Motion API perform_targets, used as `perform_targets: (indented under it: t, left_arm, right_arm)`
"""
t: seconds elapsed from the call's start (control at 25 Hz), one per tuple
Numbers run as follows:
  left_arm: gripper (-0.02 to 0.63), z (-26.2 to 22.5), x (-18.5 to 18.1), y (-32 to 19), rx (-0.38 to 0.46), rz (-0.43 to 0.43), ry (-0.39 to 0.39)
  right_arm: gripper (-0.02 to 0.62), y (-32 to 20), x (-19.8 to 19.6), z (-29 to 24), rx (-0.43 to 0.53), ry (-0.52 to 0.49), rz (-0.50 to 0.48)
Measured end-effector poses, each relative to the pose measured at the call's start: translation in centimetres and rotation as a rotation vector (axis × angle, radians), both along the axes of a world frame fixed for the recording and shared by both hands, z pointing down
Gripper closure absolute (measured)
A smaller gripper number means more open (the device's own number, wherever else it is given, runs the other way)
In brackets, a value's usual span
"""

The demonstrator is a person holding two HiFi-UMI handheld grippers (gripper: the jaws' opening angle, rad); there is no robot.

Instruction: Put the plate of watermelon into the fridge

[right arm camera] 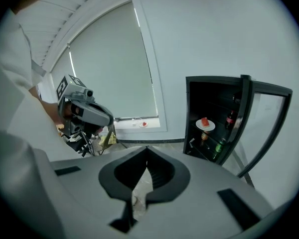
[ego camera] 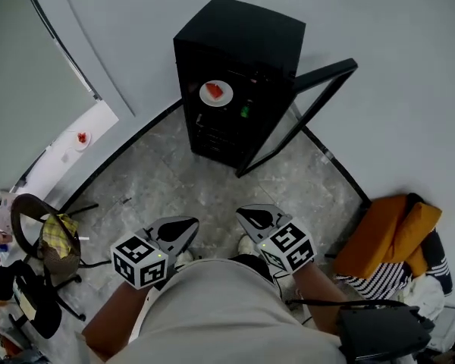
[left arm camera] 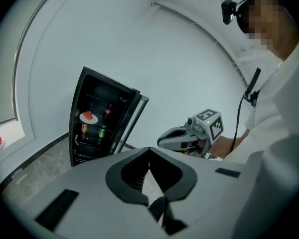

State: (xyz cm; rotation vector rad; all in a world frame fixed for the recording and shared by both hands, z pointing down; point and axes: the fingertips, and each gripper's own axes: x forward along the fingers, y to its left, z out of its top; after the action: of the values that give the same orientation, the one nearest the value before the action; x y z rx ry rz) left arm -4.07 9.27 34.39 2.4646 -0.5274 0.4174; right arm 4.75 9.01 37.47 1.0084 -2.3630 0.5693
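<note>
You are holding the left claw [ego camera: 186, 224] and the right claw [ego camera: 245, 214] side by side close to your body, each with its jaws pressed together on nothing. The white round plate bearing a red watermelon wedge [ego camera: 215, 92] is already sitting on an upper shelf inside the tall black fridge [ego camera: 243, 29], which is standing straight ahead of both claws and well apart from them. Its glass-panelled door [ego camera: 303, 112] is hanging open toward your right, so the right claw is lying nearer to it; closing that door is probably what is remaining.
</note>
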Motion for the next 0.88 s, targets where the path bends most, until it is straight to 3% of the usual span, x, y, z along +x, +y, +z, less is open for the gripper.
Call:
perform_targets:
  t: [0.32, 0.68, 0.88]
  left_arm:
    - [0.594, 0.6, -7.1, 1.8, -0.015, 0.054, 0.011]
    - [0.594, 1.6, -11.5, 4.0, -0.011, 0.069, 0.010]
    - [0.594, 2.1, -11.5, 3.6, -0.022, 0.081, 0.030]
  right_arm:
    - [0.580, 2.1, -7.7, -0.5, 0.009, 0.007, 0.033]
    - [0.580, 5.5, -12.5, -0.4, 0.011, 0.032, 0.031]
    - [0.581, 4.8, -12.9, -0.3, 0.017, 0.052, 0.035]
